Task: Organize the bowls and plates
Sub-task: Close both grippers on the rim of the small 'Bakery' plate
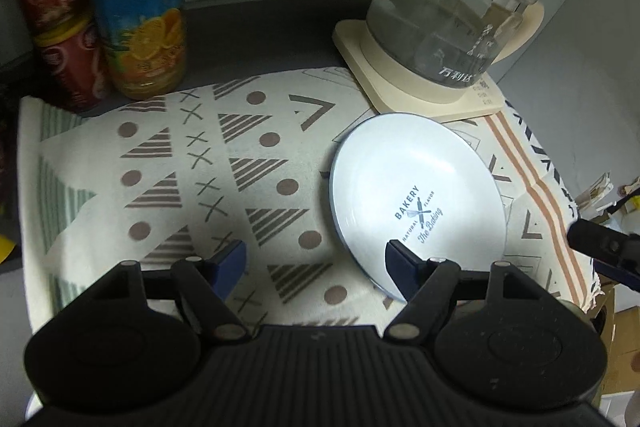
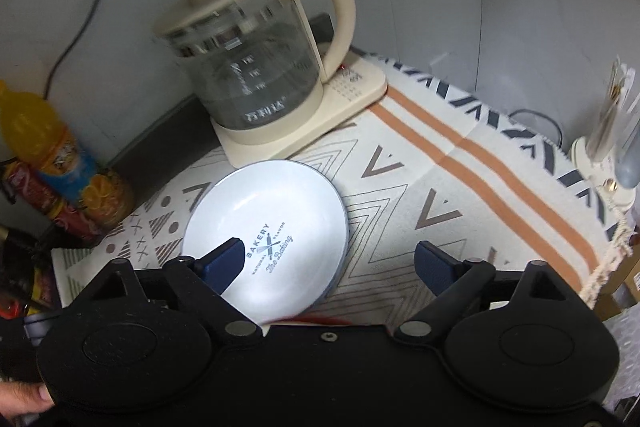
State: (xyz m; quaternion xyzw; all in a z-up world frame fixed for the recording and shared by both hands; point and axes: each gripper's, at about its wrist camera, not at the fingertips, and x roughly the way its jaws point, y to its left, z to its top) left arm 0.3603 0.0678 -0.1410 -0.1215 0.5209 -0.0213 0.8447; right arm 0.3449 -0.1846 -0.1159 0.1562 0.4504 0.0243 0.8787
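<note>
We hold both tools low over the desk [image 1: 280,39], fingers apart and empty: left tool [image 1: 316,267] beside the white plate [image 1: 416,195], right tool [image 2: 332,267] above its edge.

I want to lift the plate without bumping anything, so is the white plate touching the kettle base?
Cannot tell. In both wrist views the plate rim meets the kettle base edge with no visible gap; contact or mere overlap is unclear.

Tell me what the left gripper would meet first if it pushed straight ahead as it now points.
Probably the patterned cloth: the open left gripper points at bare cloth between its fingers, with the white plate just off to its right. Depth is unclear.
</note>
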